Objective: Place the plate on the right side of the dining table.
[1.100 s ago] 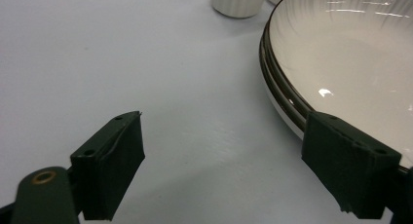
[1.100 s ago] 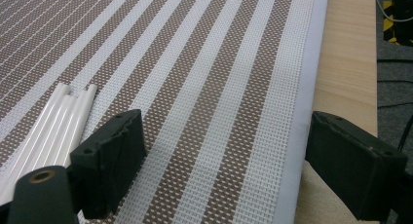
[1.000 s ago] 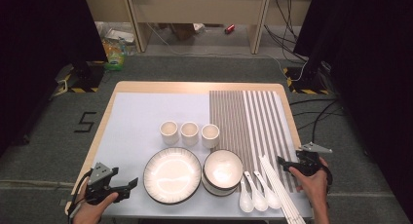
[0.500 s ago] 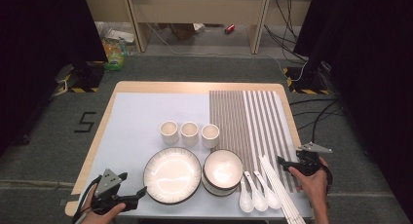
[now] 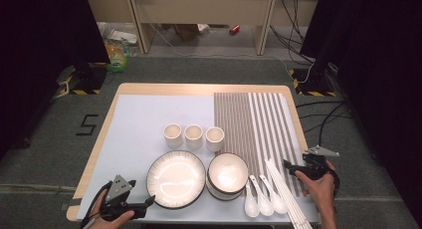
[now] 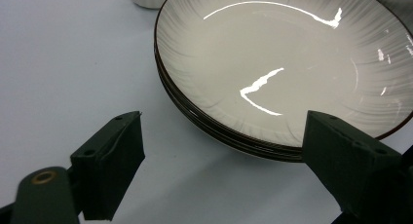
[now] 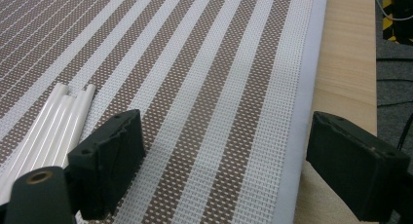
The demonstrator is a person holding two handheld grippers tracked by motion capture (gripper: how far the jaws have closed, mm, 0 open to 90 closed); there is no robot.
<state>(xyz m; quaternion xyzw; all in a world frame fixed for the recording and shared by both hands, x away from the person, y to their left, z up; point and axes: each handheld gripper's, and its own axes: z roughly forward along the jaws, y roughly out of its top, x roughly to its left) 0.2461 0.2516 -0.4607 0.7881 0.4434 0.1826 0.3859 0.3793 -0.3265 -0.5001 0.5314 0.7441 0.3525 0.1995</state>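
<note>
The left gripper (image 6: 221, 151) had its 2 black jaws spread wide with nothing between them, and the stack of shiny white ribbed plates with dark rims (image 6: 287, 63) sat just past its fingertips. The right gripper (image 7: 226, 156) was wide open too, over the brown-and-white striped woven mat (image 7: 204, 78), with the long white chopsticks (image 7: 58, 117) just beside its left finger (image 7: 112, 160).

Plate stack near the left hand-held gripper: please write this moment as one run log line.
left hand-held gripper: open, at plate stack rim, no contact | right hand-held gripper: open, above striped mat | chopsticks: untouched
</note>
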